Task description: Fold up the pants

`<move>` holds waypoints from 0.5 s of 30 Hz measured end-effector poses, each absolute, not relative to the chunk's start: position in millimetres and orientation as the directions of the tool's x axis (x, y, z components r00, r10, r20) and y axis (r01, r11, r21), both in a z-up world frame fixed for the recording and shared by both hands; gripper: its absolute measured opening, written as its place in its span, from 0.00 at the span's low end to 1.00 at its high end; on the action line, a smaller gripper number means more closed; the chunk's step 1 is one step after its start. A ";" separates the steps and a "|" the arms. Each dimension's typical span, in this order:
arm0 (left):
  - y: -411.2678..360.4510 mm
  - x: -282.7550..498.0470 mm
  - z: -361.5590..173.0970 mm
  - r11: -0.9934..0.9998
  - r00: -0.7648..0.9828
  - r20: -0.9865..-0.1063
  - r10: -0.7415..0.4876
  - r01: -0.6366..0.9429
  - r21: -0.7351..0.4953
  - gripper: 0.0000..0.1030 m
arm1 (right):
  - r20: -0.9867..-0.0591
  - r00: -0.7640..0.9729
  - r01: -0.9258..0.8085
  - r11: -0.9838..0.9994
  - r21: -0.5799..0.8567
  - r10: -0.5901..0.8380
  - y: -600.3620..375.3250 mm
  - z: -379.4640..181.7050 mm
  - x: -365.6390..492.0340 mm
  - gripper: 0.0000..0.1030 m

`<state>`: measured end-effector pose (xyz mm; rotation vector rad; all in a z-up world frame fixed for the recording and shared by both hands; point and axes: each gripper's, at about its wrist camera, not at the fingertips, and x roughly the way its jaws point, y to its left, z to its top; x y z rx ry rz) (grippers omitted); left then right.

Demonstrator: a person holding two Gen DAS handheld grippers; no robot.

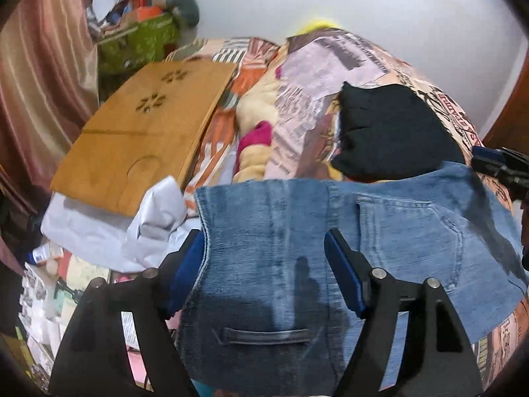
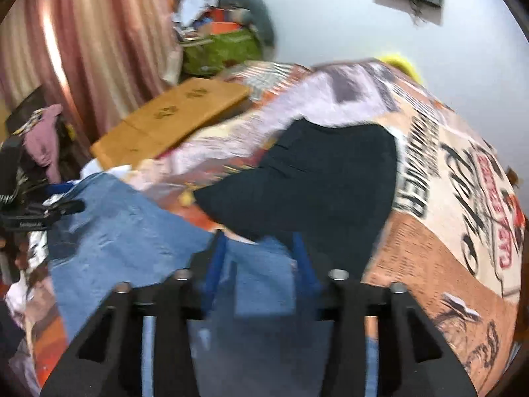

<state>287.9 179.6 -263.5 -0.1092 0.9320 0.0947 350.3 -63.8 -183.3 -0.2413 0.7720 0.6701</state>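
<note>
We see the jeans (image 1: 297, 248) spread flat on the patterned bed cover (image 2: 446, 264) beside a black garment (image 1: 393, 132), our left tool (image 1: 264, 243) spread wide above the denim, our right tool (image 2: 259, 241) likewise parted, gripping nothing.

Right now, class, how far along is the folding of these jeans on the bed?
Done: the jeans already lie doubled into a short block, back pocket and belt loop up, beside a folded black garment. In hand: the left gripper hangs open over the denim; the right gripper, blurred, straddles a denim edge with jaws apart. Left: probably one more fold and smoothing.
</note>
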 end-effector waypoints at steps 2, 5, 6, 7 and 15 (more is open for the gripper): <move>171.5 289.1 -270.3 0.993 0.575 -0.816 0.054 -0.114 -0.015 0.72 | -0.751 0.481 -0.663 0.748 0.025 0.452 -47.8 -196.2 348.9 0.41; 170.0 286.7 -294.5 0.994 0.500 -0.864 0.059 -0.107 0.006 0.71 | -0.844 0.375 -0.682 0.731 0.028 0.383 -31.3 -227.5 348.8 0.41; 170.7 282.3 -302.8 0.993 0.480 -0.872 0.094 -0.109 0.047 0.71 | -0.852 0.374 -0.684 0.730 0.013 0.366 -30.4 -233.0 346.0 0.41; 171.5 277.9 -305.7 0.990 0.477 -0.869 0.133 -0.113 0.090 0.72 | -0.847 0.389 -0.693 0.721 -0.010 0.362 -31.1 -233.5 340.1 0.41; 195.5 242.3 -292.4 0.993 0.495 -0.866 0.070 -0.120 0.012 0.72 | -0.852 0.353 -0.661 0.747 0.066 0.388 -82.6 -230.3 296.0 0.42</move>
